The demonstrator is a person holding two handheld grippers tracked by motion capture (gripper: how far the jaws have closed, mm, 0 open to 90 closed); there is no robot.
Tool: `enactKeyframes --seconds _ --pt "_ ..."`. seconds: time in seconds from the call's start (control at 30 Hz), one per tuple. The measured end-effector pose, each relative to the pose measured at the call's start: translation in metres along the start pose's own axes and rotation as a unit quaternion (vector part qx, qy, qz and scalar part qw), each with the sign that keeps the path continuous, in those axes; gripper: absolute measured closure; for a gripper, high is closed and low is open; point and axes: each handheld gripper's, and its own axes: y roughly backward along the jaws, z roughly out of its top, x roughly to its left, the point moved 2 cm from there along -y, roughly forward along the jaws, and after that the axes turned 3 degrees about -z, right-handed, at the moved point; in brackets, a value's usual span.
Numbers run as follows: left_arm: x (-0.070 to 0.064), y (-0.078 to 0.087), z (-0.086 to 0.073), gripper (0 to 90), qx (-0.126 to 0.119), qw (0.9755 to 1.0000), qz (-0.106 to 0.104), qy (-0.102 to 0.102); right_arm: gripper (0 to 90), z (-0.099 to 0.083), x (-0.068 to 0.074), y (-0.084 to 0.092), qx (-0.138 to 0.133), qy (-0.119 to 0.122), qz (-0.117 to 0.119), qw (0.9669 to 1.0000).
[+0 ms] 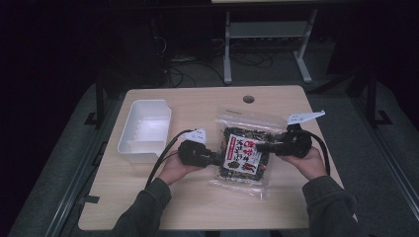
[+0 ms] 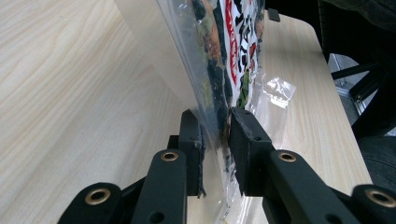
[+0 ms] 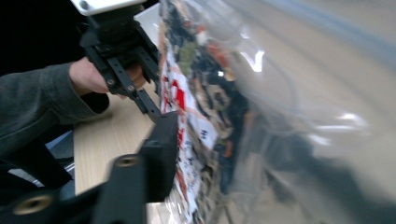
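A clear plastic snack bag [image 1: 243,153] sits at the middle of the pale wood-grain tabletop [image 1: 197,202], its long axis running from the far edge toward the person, with the sealed header at the far end and the bottom seam nearest the person. The film is glossy and crinkled, and a red, white and black printed label lies over dark, green and orange pieces inside. The left gripper [image 1: 216,158] pinches the bag's left edge: in the left gripper view its two black jaws are drawn close with only the film and a little of the contents between the pads [image 2: 215,140], and the bag rises steeply from that grip, so this edge looks lifted off the wood. The right gripper [image 1: 264,146] meets the bag's right edge from the opposite side. In the right gripper view one black jaw presses against the labelled face [image 3: 161,161], while the other jaw lies behind blurred plastic, so whether it has closed on the bag I cannot tell. The left hand [image 1: 173,169] and right hand [image 1: 307,162] hold the grippers from the near side, sleeves grey. A white rectangular plastic bin [image 1: 145,130] with rounded corners stands on the tabletop's left part, well apart from the bag.
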Motion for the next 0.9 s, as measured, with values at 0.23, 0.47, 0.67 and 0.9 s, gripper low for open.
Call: enactKeyframes --seconds 0.23,0.47,0.67,0.9 --pt "0.001 0.002 -0.006 69.9 0.000 0.9999 0.015 0.007 73.0 0.002 0.004 0.000 -0.010 -0.002 0.049 0.9987" --pt "-0.002 0.005 -0.009 56.0 0.006 0.9993 0.037 0.006 74.4 0.004 0.008 0.008 -0.018 -0.003 0.061 0.9980" --pt "-0.007 0.010 -0.013 46.6 0.010 0.9985 0.055 0.003 74.7 0.009 0.010 0.023 -0.026 0.000 0.036 0.9990" --pt "-0.017 0.015 -0.020 39.8 0.016 0.9976 0.068 -0.002 74.9 0.013 0.008 0.036 -0.039 -0.002 0.004 0.9992"
